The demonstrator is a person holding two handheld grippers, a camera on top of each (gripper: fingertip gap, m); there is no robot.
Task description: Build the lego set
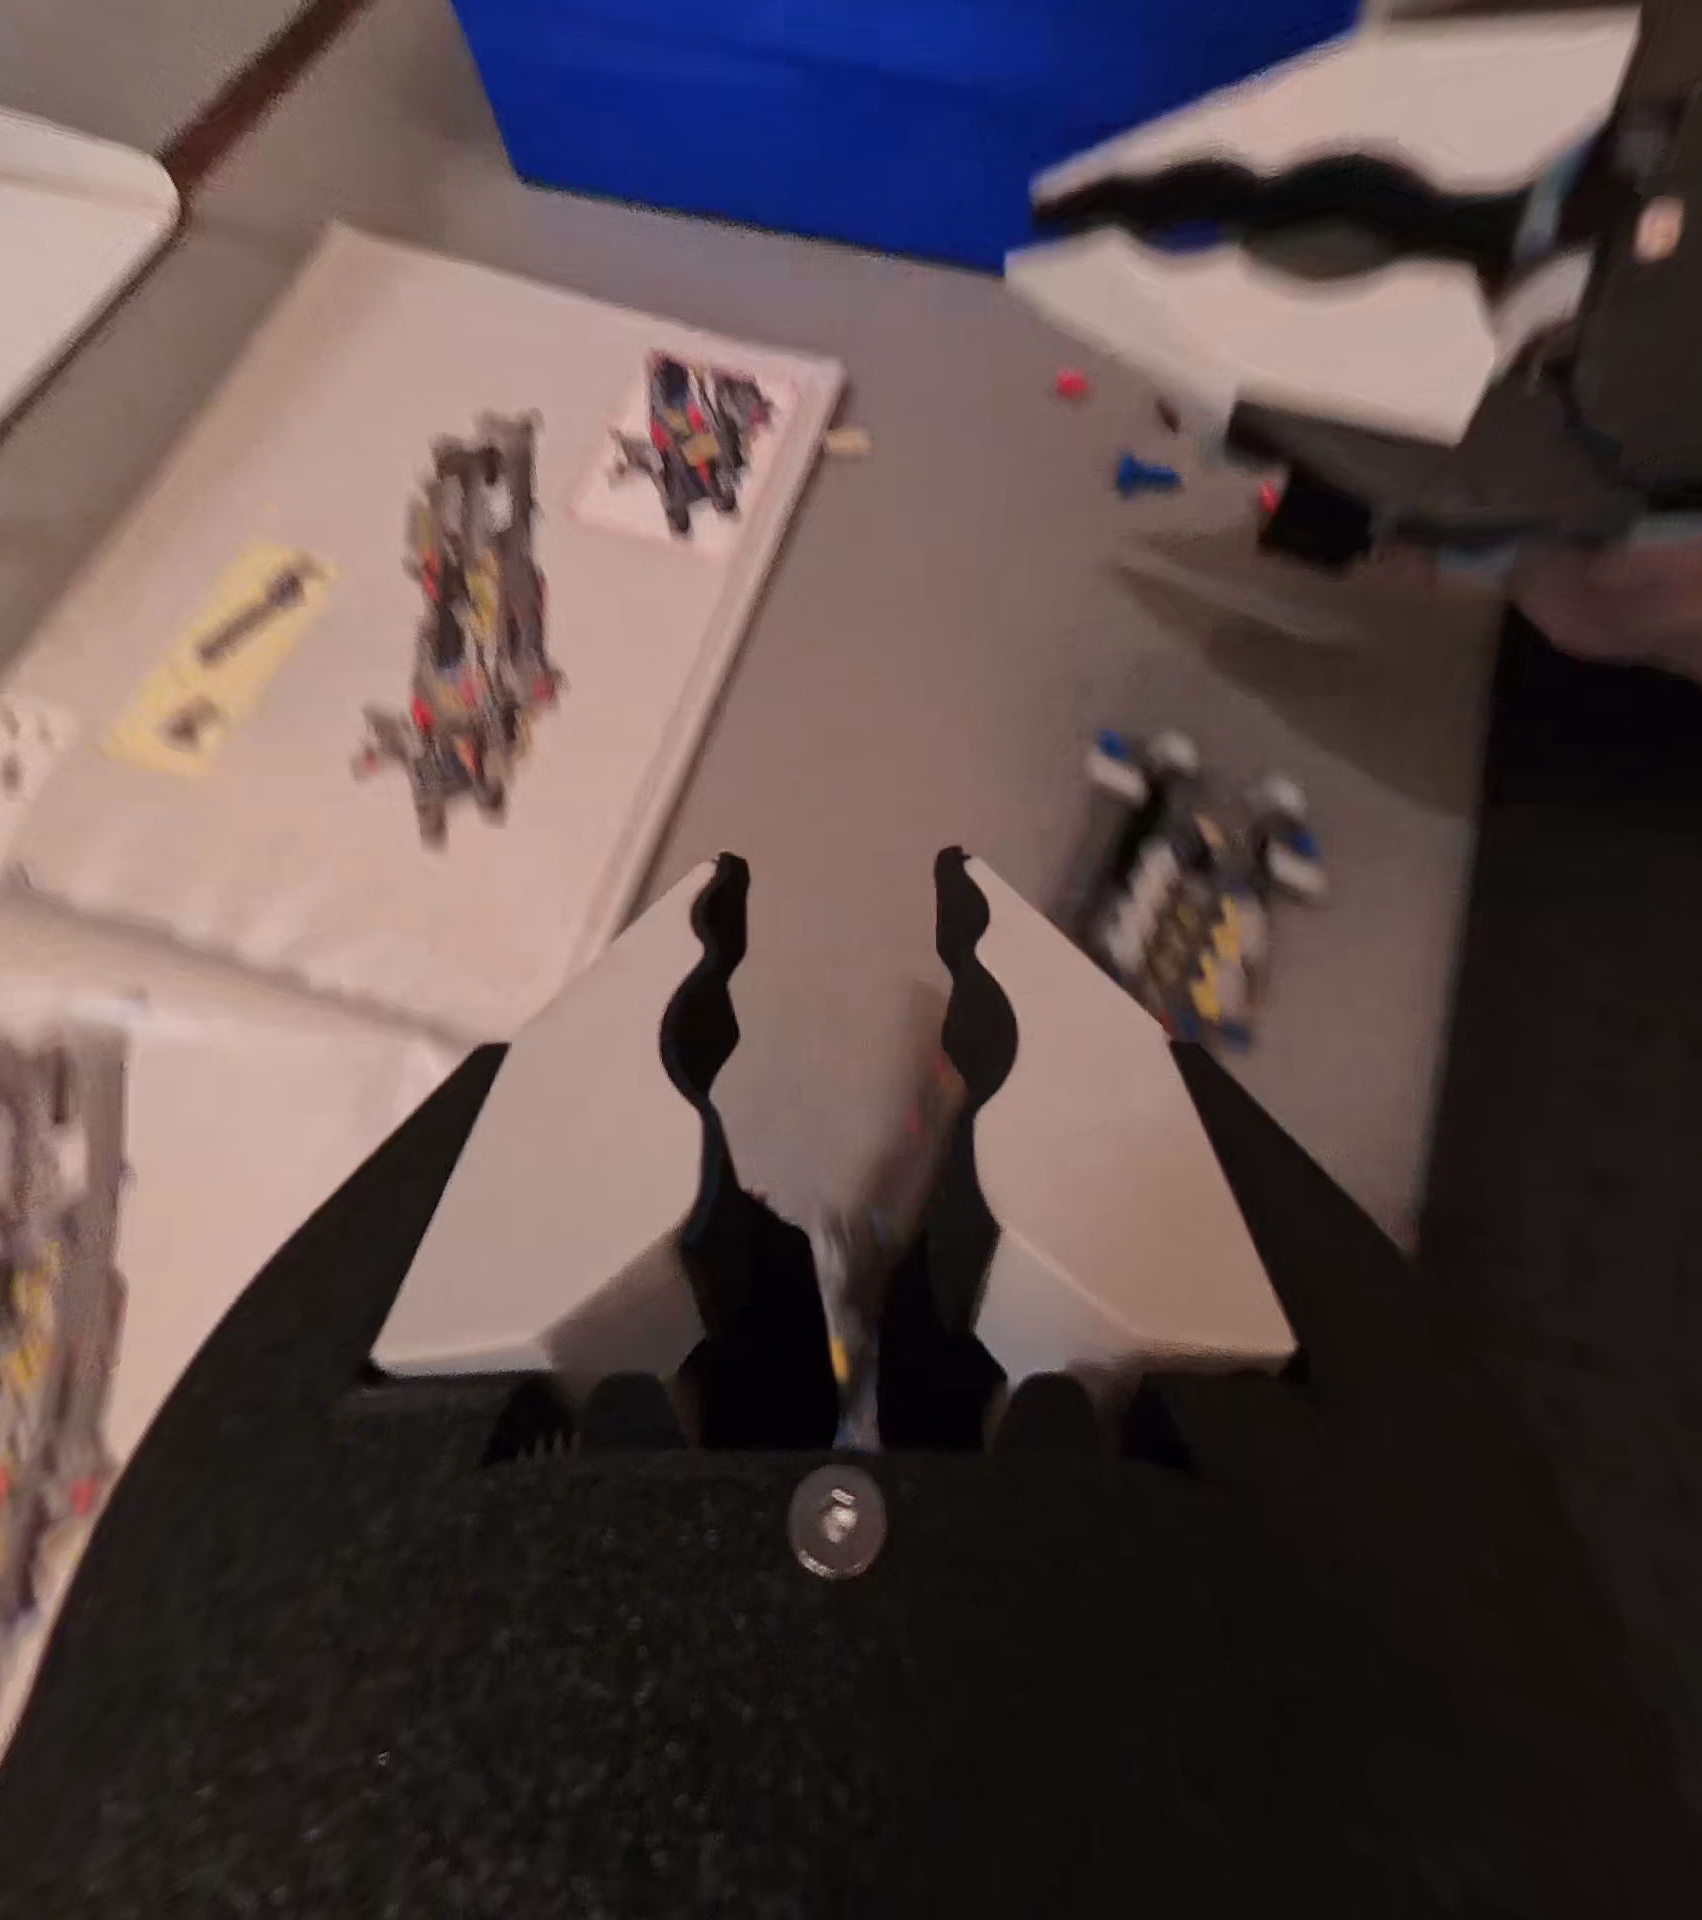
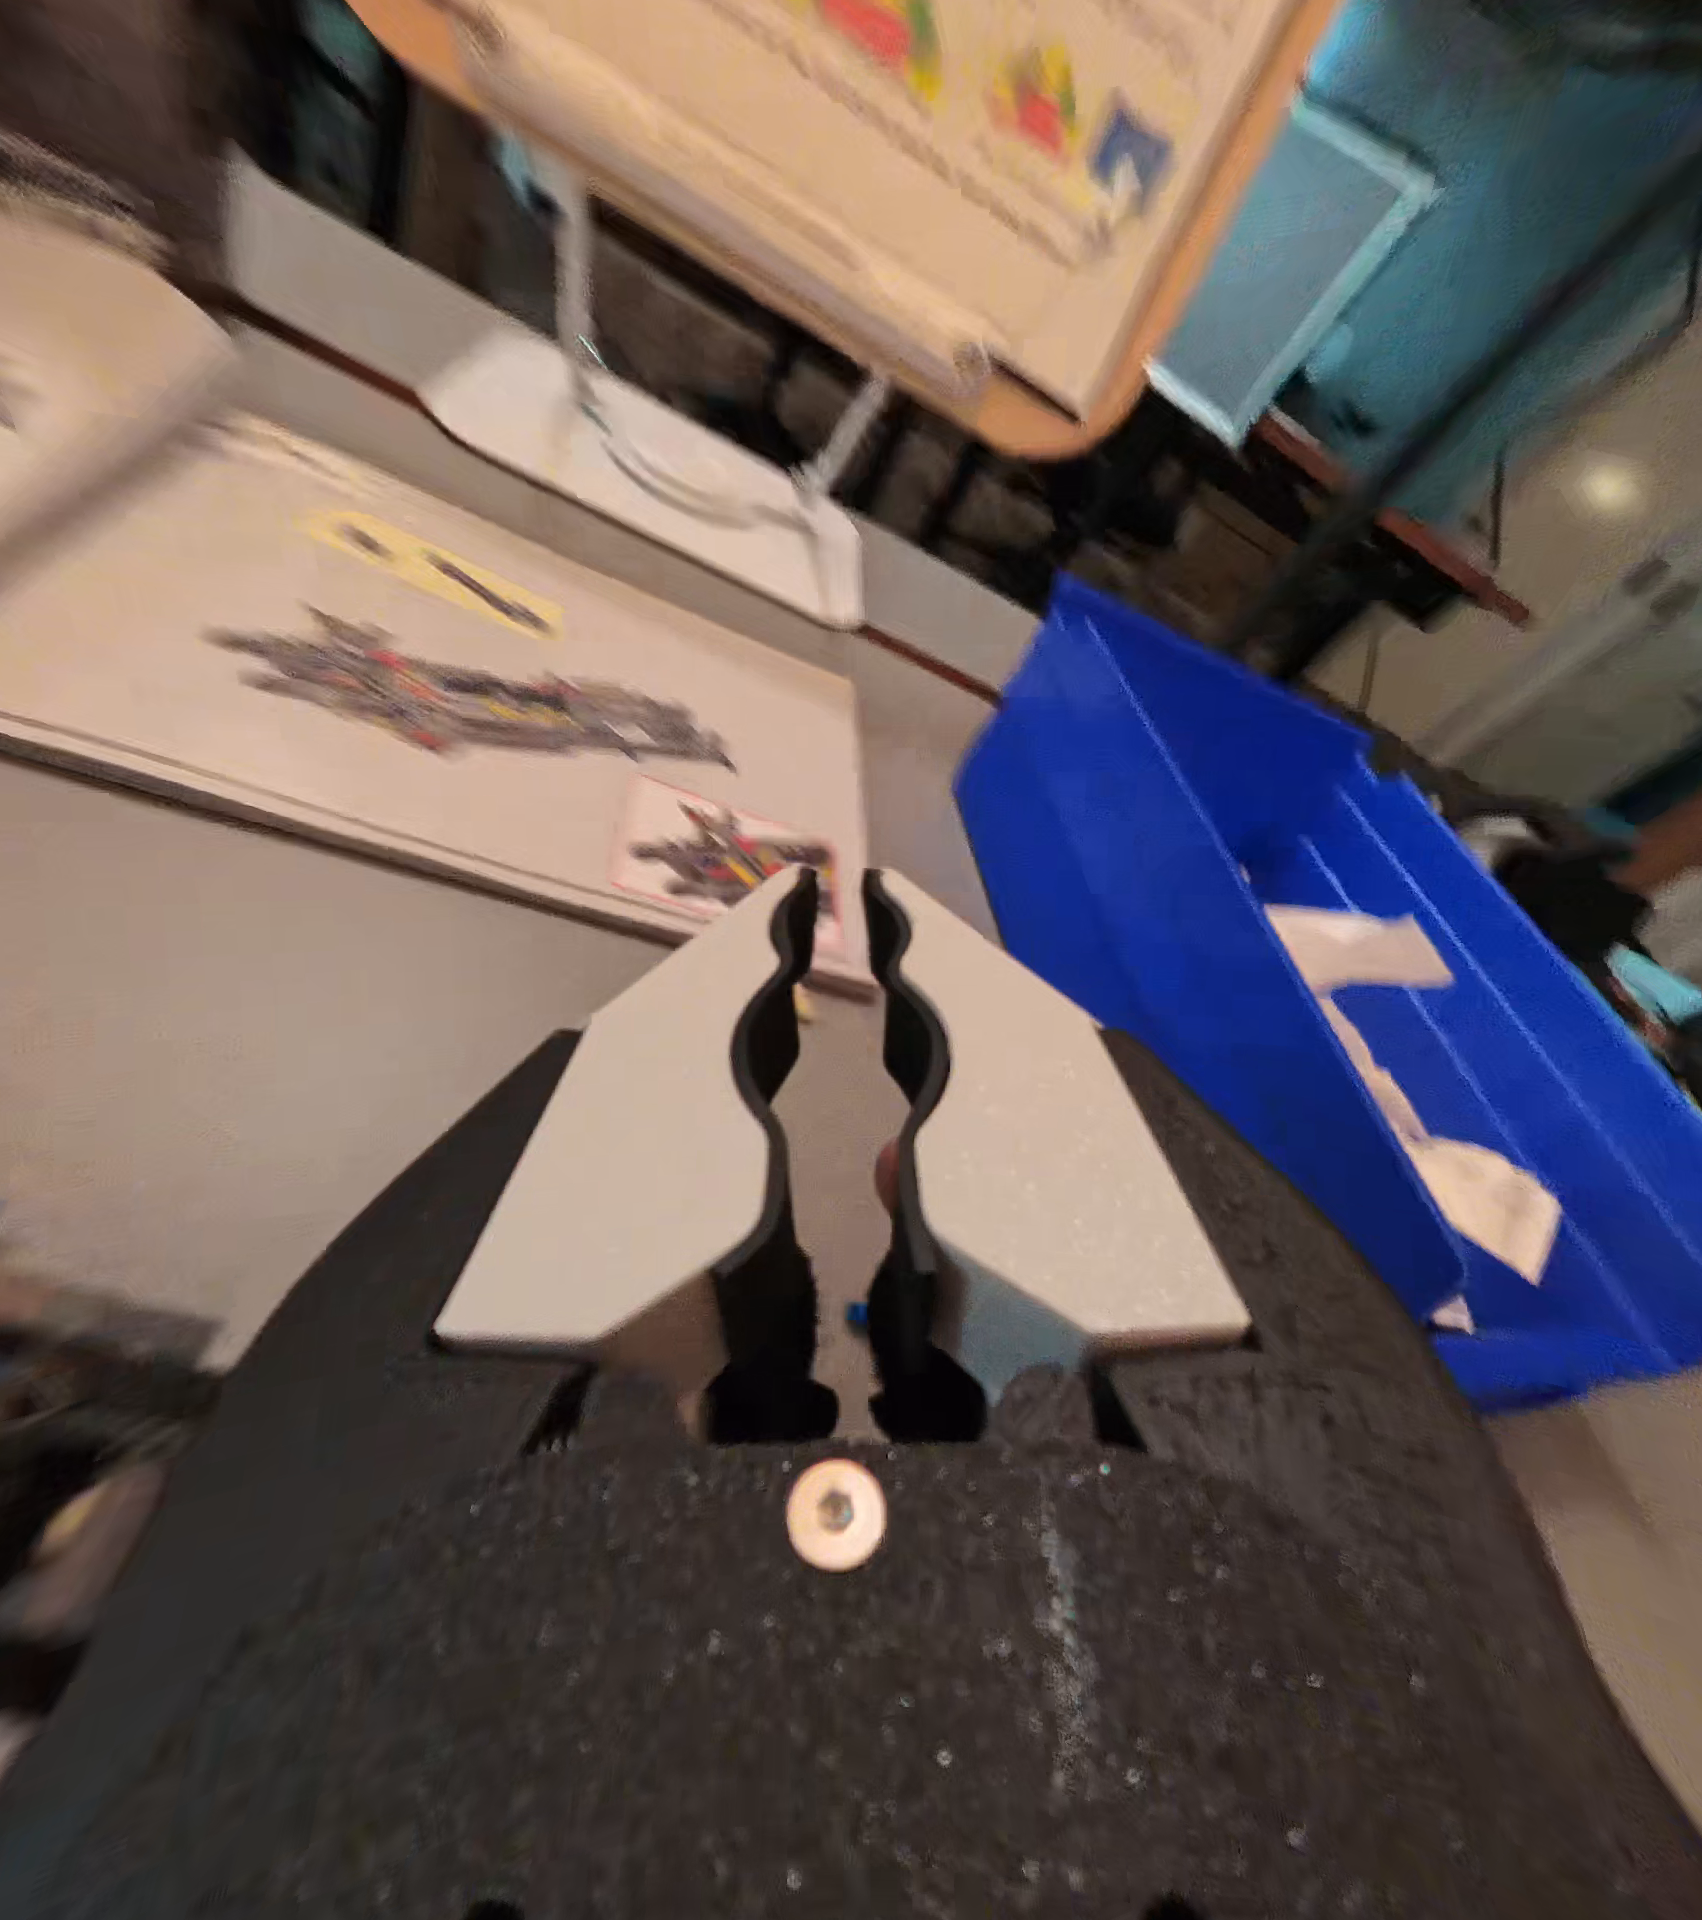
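Left gripper (image 1: 842, 862) spread and empty, right gripper (image 2: 839, 878) nearly pressed together, empty. We should steady both, then reach the model (image 1: 1205, 914) at right.

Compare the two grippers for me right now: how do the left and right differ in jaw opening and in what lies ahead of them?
The left gripper has its jaws spread wide; the right gripper shows only a narrow slit between its jaws. The left gripper points over the grey table, between the instruction booklet and the partly built lego model; the right gripper points at the booklet's corner, beside the blue bin. Both look empty, with white fingers and wavy black pads.
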